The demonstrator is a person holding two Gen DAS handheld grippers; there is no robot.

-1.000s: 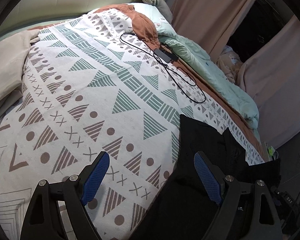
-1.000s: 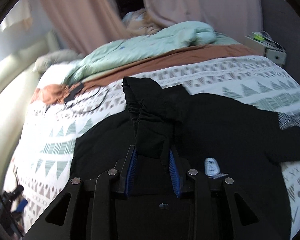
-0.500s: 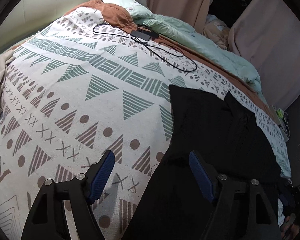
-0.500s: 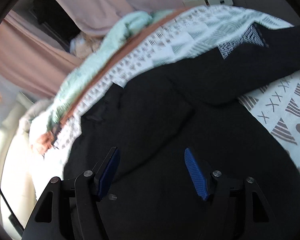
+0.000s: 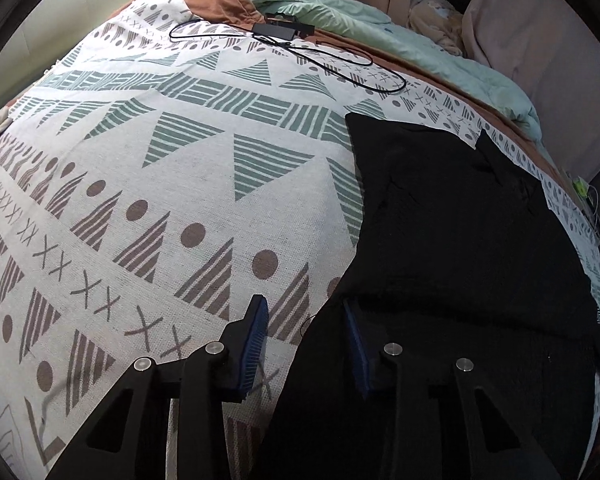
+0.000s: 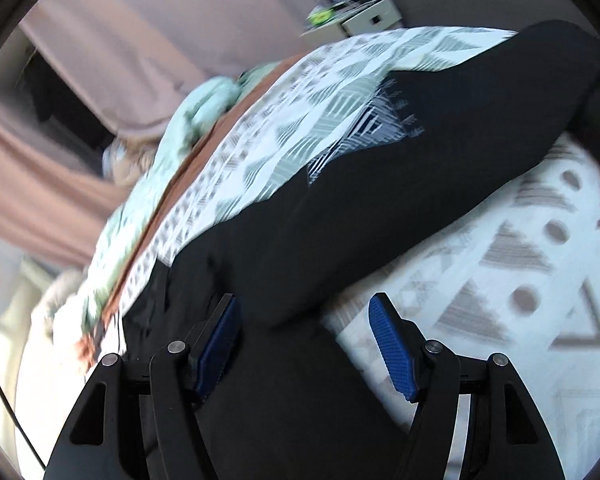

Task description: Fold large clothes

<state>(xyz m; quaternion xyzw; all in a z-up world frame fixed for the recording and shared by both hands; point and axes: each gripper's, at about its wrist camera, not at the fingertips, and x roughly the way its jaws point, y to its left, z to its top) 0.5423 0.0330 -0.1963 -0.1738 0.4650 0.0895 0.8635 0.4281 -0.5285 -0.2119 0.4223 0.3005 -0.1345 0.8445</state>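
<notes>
A large black garment [image 5: 460, 240] lies spread on the patterned bedspread [image 5: 160, 160], on the right side in the left wrist view. My left gripper [image 5: 306, 340] is open and low over the garment's left edge, one pad over the bedspread and one over the black cloth. In the right wrist view the garment [image 6: 340, 208] shows with one long sleeve [image 6: 500, 92] stretched to the upper right. My right gripper [image 6: 304, 340] is open and empty just above the black cloth, where the sleeve joins the body.
A black charger with its cable [image 5: 284, 30] lies on the bed's far part. A mint duvet [image 5: 420, 44] and a brown sheet run along the far side. Pink curtains [image 6: 180, 20] hang behind. A white box [image 6: 372, 18] stands beyond the bed's corner.
My right gripper let go of the bunched black cloth, opened and swung right toward the sleeve. My left gripper moved forward and down to the garment's left edge, its jaws somewhat narrower.
</notes>
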